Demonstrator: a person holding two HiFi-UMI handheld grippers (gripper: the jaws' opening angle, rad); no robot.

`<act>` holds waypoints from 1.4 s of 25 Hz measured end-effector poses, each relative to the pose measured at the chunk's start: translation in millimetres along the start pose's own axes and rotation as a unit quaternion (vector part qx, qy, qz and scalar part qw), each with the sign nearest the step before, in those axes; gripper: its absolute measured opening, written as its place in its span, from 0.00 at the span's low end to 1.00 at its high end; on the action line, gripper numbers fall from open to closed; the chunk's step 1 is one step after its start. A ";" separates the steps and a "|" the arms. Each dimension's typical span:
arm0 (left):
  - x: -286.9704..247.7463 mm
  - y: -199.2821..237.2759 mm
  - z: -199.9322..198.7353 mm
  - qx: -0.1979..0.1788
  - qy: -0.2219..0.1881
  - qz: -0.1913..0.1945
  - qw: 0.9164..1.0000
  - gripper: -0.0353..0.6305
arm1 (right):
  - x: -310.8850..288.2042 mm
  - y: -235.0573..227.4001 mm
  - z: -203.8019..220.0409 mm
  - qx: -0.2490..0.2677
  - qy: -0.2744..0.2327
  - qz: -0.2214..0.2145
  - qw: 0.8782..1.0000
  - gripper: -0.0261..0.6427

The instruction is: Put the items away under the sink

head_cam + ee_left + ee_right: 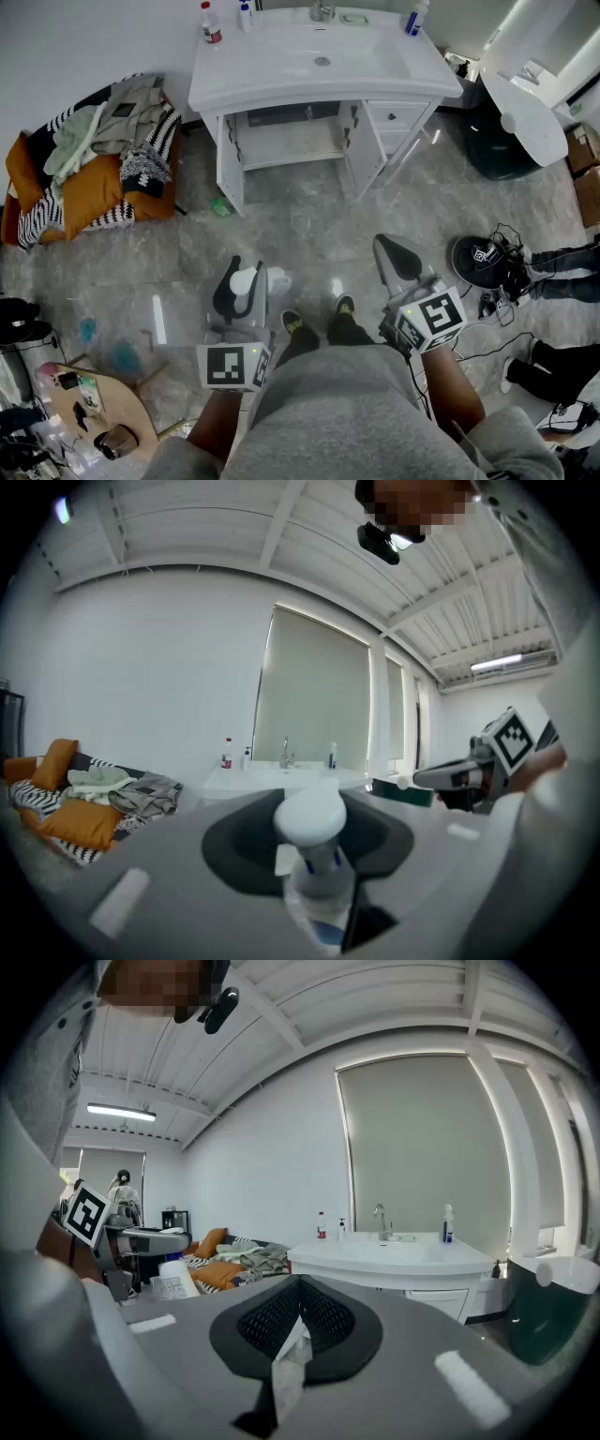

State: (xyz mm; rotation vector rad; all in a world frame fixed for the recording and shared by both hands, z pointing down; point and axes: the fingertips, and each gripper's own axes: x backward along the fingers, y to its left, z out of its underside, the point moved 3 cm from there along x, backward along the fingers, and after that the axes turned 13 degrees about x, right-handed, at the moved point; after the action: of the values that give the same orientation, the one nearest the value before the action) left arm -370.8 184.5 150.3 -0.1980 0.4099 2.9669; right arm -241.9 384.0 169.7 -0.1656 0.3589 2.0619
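Clenched in my left gripper [246, 281] stood a white-capped clear plastic bottle [311, 825]; my right gripper [398, 255] pinched a thin white paper scrap [289, 1365].

Nothing legible shows anywhere: no word, brand or number. The marker cube [232, 366] on the left hand-held gripper [246, 274] and the marker cube [431, 319] on the right hand-held gripper [398, 253] carry only black-and-white square patterns, without letters. The bottle [312, 846] in the left hand-held gripper bears a label [172, 1287] whose print is too small to read.
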 end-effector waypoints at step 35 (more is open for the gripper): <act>18.4 34.9 -13.8 -0.006 -0.027 0.017 0.999 0.28 | -23.9 47.7 -17.0 0.020 -0.020 0.000 1.000 0.04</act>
State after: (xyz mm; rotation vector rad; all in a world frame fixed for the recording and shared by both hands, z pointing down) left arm -392.7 149.6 143.5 -0.1133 0.3934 2.9999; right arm -272.0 336.8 168.7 -0.1005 0.3754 2.0532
